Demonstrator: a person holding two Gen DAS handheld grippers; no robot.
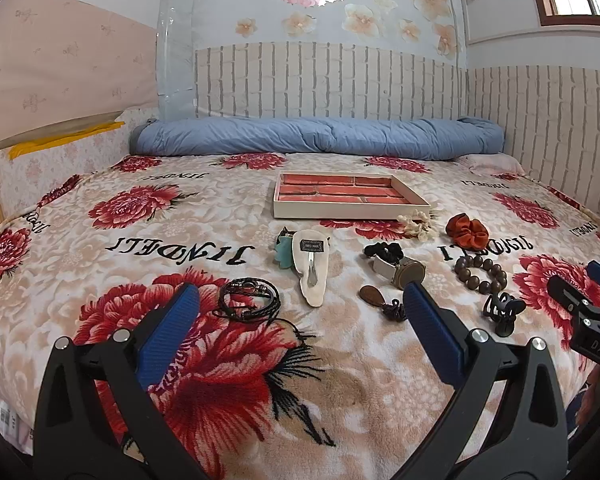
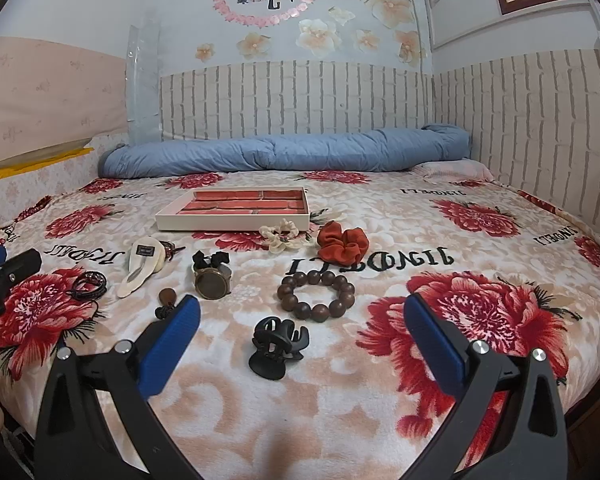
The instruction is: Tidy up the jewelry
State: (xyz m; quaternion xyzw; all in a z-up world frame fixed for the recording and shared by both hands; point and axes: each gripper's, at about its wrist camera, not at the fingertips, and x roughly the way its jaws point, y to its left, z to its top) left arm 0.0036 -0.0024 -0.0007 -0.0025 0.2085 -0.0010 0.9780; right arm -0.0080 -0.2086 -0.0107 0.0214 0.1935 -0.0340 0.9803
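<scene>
Spread across a bed (image 2: 380, 400) under a red-flowered plush blanket: a shallow white tray (image 2: 228, 220) with red brick-patterned lining toward the far side, jewelry loose in front of it. Nearer, a dark wooden bead bracelet (image 2: 316, 295) and black plastic claw clip (image 2: 278, 346). Held wide and empty above the blanket, both left gripper (image 1: 300, 312) and right gripper (image 2: 302, 322) fingers.
</scene>
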